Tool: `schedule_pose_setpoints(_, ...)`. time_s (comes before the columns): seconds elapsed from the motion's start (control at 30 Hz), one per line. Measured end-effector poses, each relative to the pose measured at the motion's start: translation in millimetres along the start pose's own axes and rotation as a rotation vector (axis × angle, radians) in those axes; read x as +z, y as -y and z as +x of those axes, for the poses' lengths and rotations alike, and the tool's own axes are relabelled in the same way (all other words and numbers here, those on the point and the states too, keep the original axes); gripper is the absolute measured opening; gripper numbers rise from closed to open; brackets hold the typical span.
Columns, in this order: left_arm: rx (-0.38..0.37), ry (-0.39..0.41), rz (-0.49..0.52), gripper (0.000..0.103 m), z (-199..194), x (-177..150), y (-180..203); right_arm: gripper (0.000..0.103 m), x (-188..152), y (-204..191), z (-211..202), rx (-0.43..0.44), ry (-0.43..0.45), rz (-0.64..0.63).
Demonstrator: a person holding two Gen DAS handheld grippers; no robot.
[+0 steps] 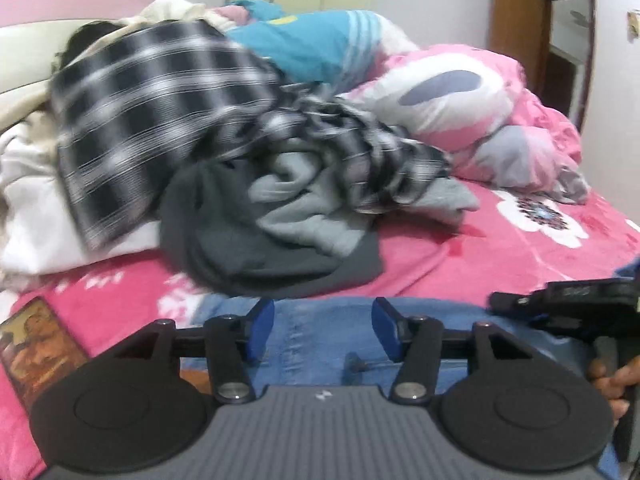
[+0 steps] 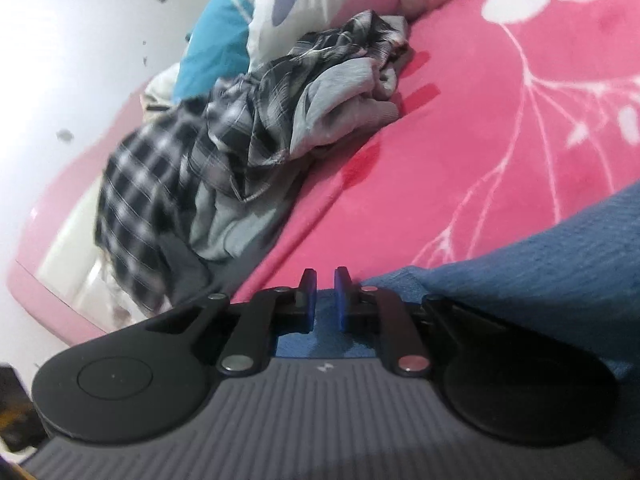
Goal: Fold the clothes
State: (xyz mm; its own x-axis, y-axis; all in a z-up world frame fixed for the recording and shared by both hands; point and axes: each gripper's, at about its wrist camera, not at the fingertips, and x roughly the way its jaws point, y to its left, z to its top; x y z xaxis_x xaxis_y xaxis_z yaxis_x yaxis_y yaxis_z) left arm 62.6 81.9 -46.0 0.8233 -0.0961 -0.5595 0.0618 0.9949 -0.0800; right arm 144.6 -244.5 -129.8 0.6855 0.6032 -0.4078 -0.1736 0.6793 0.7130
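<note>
left view: left gripper (image 1: pixel 323 330) jaws half apart, empty, over blue denim (image 1: pixel 320 332), just in front of the clothes heap (image 1: pixel 224 152) on the pink bed (image 1: pixel 460 252) | right view only: right gripper (image 2: pixel 325 298) nearly closed, nothing clearly pinched, blue knit cloth (image 2: pixel 540 272) beside it, heap (image 2: pixel 248 132) behind

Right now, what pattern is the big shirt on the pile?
Black-and-white checks on the shirt, clearest in the left wrist view.
</note>
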Motion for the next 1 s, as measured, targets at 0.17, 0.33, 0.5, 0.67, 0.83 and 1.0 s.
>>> schedule_pose_setpoints(0.17,-0.060,-0.105,-0.089,0.055,35,-5,2,0.007,-2,0,-2,-0.024,0.003,-0.022)
schedule_pose_setpoints(0.33,-0.100,-0.100,-0.126,0.054,44,-11,-5,0.008,-7,-5,-30,-0.109,0.035,-0.078)
schedule_pose_setpoints(0.5,-0.105,-0.076,-0.091,0.054,42,-16,-4,0.009,-11,14,-95,-0.239,0.134,-0.075)
schedule_pose_setpoints(0.67,-0.106,-0.070,-0.087,0.055,41,-17,-3,0.014,-16,21,-162,-0.306,0.229,-0.023)
schedule_pose_setpoints(0.83,-0.107,-0.080,-0.135,0.058,36,-11,-6,0.041,-35,15,-214,-0.396,0.299,-0.005)
schedule_pose_setpoints(1.0,-0.125,-0.063,-0.175,0.060,26,-4,-3,0.045,-49,37,-265,-0.466,0.385,0.097)
